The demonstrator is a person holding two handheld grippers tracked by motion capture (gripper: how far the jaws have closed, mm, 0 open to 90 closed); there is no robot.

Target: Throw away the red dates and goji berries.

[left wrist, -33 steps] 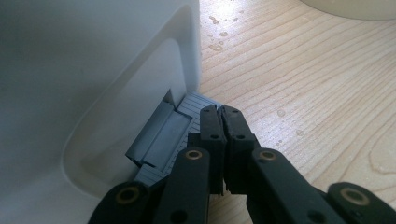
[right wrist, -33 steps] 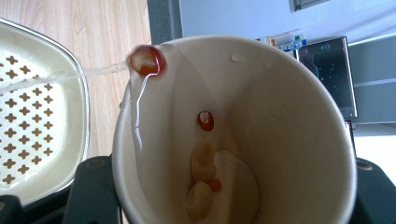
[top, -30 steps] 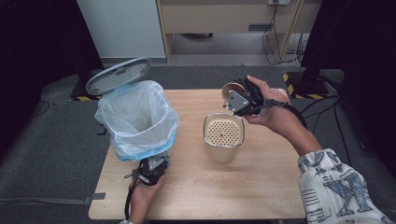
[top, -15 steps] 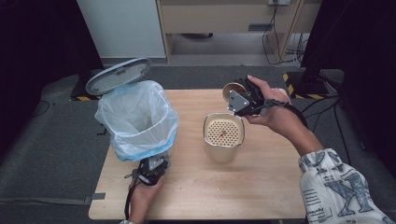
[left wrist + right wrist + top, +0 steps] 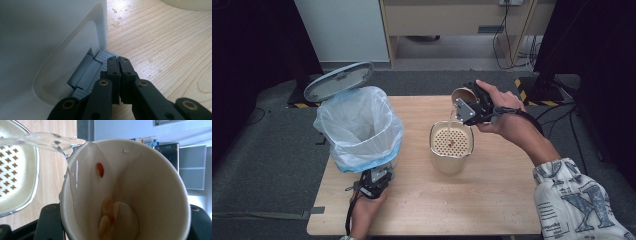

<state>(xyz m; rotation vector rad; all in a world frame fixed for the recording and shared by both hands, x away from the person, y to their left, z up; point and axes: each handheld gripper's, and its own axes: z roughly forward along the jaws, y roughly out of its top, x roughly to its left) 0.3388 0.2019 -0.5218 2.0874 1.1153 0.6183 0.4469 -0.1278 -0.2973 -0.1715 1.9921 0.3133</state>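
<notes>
Near the table's (image 5: 512, 210) left edge stands the bin (image 5: 362, 131), lined with a pale bag, its lid (image 5: 338, 80) tipped up behind. The left gripper (image 5: 374, 181), close to the front edge, has its jaws together with nothing between them and presses on the grey pedal (image 5: 85, 75) at the bin's foot; if that pressure slips off the ribbed pedal, the lid could drop. Water drops (image 5: 116, 23) already lie on the wood just beside the bin. At the table's middle sits the strainer pot (image 5: 451, 145), a perforated insert on top with a few bits caught on it. Above its back-right rim, toward the table's back edge, the right gripper (image 5: 469, 104) is clamped on a paper cup (image 5: 125, 192), tilted so water (image 5: 50, 141) runs from the lip into the strainer. Scraps (image 5: 110, 216) cling inside the cup. Tipped too fast, the stream may overshoot the rim and wet the table; squeezed harder, the soft cup could buckle and spill.
</notes>
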